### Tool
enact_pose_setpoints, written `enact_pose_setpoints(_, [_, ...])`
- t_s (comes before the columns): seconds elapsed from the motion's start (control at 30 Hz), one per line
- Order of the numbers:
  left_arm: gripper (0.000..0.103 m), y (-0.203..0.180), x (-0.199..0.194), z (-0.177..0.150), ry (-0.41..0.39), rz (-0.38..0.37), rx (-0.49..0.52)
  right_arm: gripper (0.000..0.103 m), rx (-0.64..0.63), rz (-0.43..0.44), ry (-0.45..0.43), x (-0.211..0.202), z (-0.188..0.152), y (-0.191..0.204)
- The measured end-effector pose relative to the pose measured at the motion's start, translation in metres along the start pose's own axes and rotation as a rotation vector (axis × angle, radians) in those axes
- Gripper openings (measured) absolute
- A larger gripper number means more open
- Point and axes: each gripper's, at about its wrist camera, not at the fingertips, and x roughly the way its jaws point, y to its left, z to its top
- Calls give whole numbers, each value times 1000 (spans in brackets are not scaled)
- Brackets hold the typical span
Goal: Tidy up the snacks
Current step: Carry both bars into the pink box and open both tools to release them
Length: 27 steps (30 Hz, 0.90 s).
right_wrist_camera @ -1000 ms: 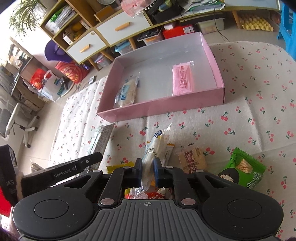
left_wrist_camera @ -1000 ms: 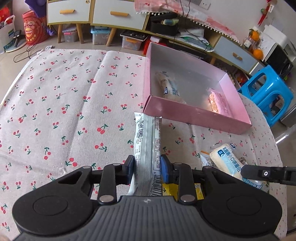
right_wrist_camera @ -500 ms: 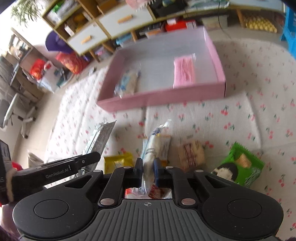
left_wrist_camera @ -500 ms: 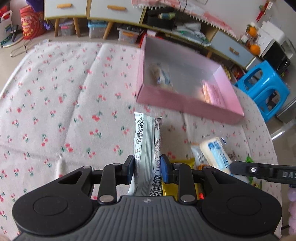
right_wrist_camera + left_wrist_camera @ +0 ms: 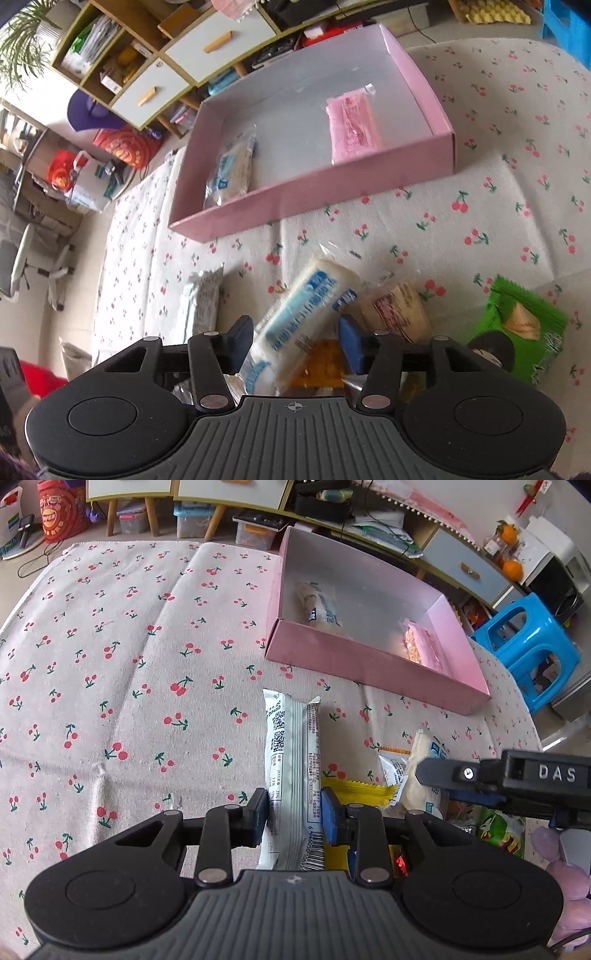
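My left gripper (image 5: pixel 293 812) is shut on a long silver-white snack packet (image 5: pixel 291 760), held above the cherry-print cloth. My right gripper (image 5: pixel 293 341) stands open, with a white and blue snack packet (image 5: pixel 295 317) lying loose and tilted between its fingers. The pink box (image 5: pixel 373 672) lies ahead and holds a white-blue packet (image 5: pixel 321 607) and a pink packet (image 5: pixel 424 648). In the right wrist view the box (image 5: pixel 314 199) holds the same white-blue packet (image 5: pixel 231 171) and pink packet (image 5: pixel 354 127).
Loose snacks lie on the cloth: a yellow packet (image 5: pixel 354 788), a brown packet (image 5: pixel 397 308), a green packet (image 5: pixel 524 325). A blue stool (image 5: pixel 528 646) stands right of the table. Cabinets and shelves (image 5: pixel 177 62) stand beyond it.
My right gripper has opened and the white and blue packet has dropped out of its grip and tilted. My left gripper has kept its hold and drawn back from the box.
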Motion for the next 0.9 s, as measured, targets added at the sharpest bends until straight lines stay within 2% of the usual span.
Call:
enact_pose_setpoints(0.1, [28,-2,1,-1,-4,7,5,51,-32,-26,-32,5,-2,4])
enact_pose_setpoints(0.13, [28,-3,1,-1,-6,10,6,47,-45,-38,-39,7,-3,5])
enact_pose_setpoints(0.23, [27,-5,1,-1,-13,16,6,28,-85,-54,-66,9,-7,6])
enact_pose_setpoints(0.33, [27,-4,-2,-1,-16,8,-3,23,-124,-60,-84,3,-8,8])
enact_pose_setpoints(0.73, [27,-2,-33,7,-112,-37,-22,21,-71,23,-115,-35,3,3])
enact_pose_setpoints(0.9, [27,-12,-29,23,-129,-34,-16,21,-79,29,-141,-45,21,9])
